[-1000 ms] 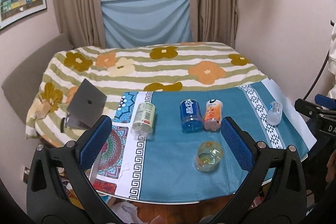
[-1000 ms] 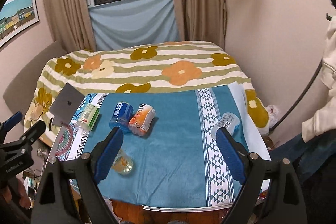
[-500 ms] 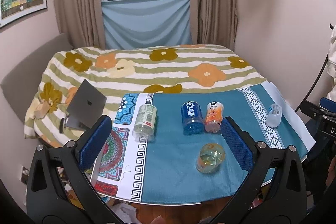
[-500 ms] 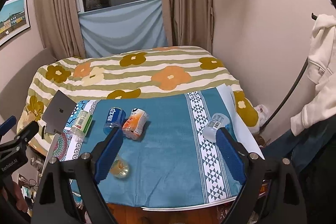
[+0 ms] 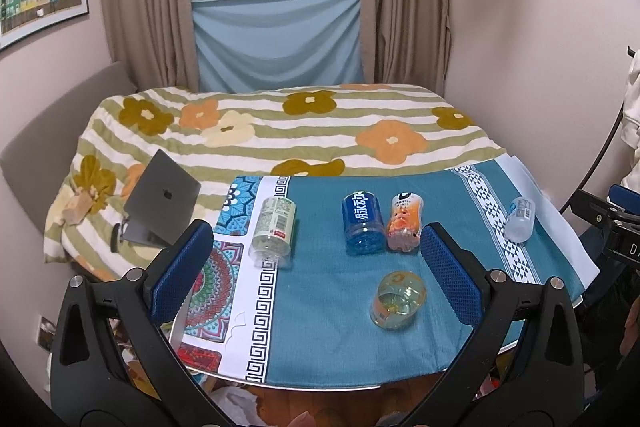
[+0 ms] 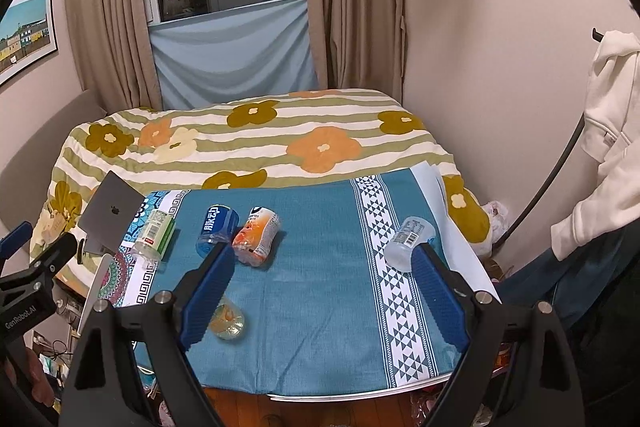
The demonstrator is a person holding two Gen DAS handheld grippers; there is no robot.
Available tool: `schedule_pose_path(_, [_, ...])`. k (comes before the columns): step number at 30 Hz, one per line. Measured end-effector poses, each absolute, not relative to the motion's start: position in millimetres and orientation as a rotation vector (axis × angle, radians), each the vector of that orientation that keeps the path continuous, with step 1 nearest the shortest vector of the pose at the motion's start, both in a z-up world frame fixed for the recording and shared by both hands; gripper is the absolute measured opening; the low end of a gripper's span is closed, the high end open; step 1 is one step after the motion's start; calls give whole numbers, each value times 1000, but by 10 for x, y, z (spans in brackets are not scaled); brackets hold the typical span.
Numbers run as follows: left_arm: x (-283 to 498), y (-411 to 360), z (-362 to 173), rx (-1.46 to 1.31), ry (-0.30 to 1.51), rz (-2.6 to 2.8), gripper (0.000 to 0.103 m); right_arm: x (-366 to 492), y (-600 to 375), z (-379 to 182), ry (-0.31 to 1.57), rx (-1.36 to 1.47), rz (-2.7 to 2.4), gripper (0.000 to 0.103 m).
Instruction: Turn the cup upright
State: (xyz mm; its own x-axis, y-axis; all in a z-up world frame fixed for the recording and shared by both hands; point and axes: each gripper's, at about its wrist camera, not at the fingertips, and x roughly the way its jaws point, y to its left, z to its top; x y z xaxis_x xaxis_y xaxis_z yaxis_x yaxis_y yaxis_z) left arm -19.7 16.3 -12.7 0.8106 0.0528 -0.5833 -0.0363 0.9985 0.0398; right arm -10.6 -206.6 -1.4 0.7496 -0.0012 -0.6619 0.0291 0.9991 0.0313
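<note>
Several cups made from cut plastic bottles lie on their sides on the teal tablecloth [image 5: 320, 307]: a green-labelled one [image 5: 274, 229], a blue one [image 5: 361, 222], an orange one [image 5: 404, 221], a clear one [image 5: 519, 219] at the right, and a yellowish one [image 5: 398, 301] nearest me. They also show in the right wrist view: green [image 6: 155, 235], blue [image 6: 216, 229], orange [image 6: 256, 235], clear [image 6: 408, 243], yellowish [image 6: 228, 319]. My left gripper [image 5: 316, 277] is open and empty above the table's front edge. My right gripper [image 6: 322, 301] is open and empty, held back from the table.
A bed with a flowered striped blanket [image 5: 280, 131] lies behind the table. A grey laptop [image 5: 160, 197] rests on the bed's left corner. A white garment [image 6: 612, 131] hangs at the right. The table's front edge [image 6: 360, 397] is close below the grippers.
The right gripper has risen and tilted up, so the table sits lower in its view. The left gripper has drifted slightly. No cup has moved.
</note>
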Motion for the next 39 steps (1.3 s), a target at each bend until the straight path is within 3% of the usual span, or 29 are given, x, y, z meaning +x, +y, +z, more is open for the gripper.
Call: schedule_pose_path(39, [-28,167,-86,31,602,59,103,95,-2076,47,722,35,-10,88])
